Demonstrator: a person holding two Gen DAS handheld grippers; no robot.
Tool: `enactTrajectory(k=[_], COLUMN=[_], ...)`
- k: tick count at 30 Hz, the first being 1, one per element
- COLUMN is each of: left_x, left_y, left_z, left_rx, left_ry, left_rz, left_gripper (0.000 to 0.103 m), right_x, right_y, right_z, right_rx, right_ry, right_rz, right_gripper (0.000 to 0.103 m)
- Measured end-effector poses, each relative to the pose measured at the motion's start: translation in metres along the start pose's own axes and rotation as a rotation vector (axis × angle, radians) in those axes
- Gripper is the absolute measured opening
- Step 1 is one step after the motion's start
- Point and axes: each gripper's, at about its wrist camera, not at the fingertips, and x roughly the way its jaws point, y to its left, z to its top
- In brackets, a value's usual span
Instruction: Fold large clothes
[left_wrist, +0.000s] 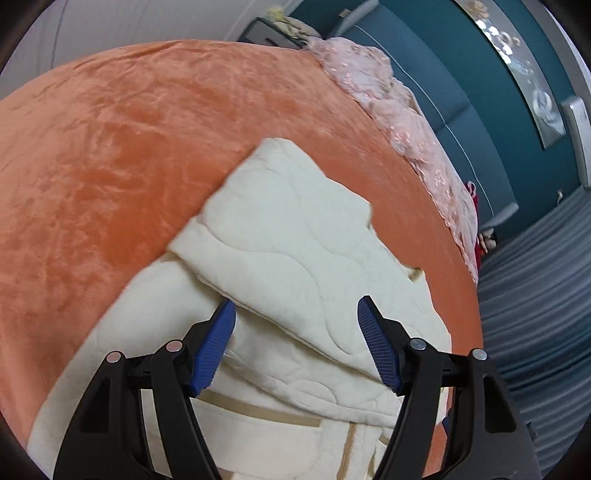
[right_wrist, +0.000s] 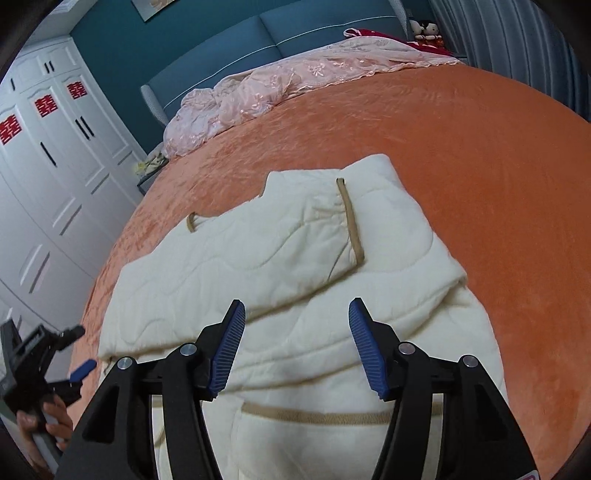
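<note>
A cream quilted coat with tan trim (left_wrist: 280, 280) lies on the orange bedspread (left_wrist: 122, 147), both sleeves folded across its body. In the right wrist view the coat (right_wrist: 280, 266) shows a tan-edged cuff on top and a tan-trimmed pocket near the hem. My left gripper (left_wrist: 295, 314) is open and empty, hovering over the coat's lower part. My right gripper (right_wrist: 297, 314) is open and empty above the coat's middle. The left gripper also shows at the left edge of the right wrist view (right_wrist: 79, 350), held in a hand beside the bed.
A crumpled pink quilt (right_wrist: 258, 88) lies along the teal headboard (right_wrist: 229, 48). White wardrobe doors (right_wrist: 48, 155) stand left of the bed. Grey curtains (left_wrist: 535, 295) hang beyond the bed's other side. Bare orange bedspread (right_wrist: 498, 177) surrounds the coat.
</note>
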Motion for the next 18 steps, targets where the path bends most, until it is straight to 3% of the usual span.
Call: enactTrajectory(k=[7,11,12,14,16,18], left_x=[0.020,0.026,0.028,0.032,0.031,0.028], left_y=[0.054,0.059,0.059,0.057,0.053,0.047], left_z=[0.019,0.019,0.020,0.024,0.028,0.032], left_rx=[-0.192,-0.206,-0.200,-0.179,-0.153,-0.117], left_ry=[0.018,0.026,0.028,0.032,0.018,0.000], left_rz=[-0.026,-0.033,-0.025,0.001,0.047,0.078], left_gripper=[0.065,0.061,0.055,0.042,0.026,0.016], right_x=[0.035,0.055,0.058,0.065,0.069,0.061], right_y=[-0.027,-0.035,-0.034,-0.030,-0.020,-0.013], right_z=[0.032,0.035,0.034,0.037,0.041,0.049], right_rx=[0.138,0.177,0.176,0.156,0.114,0.085], right_ry=[0.014,0.046,0.051,0.065,0.075,0.046], right_rz=[-0.038,-0.041,-0.030,-0.016,-0.033,-0.014], right_gripper=[0.060,0.060,0.060,0.053,0.021,0.015])
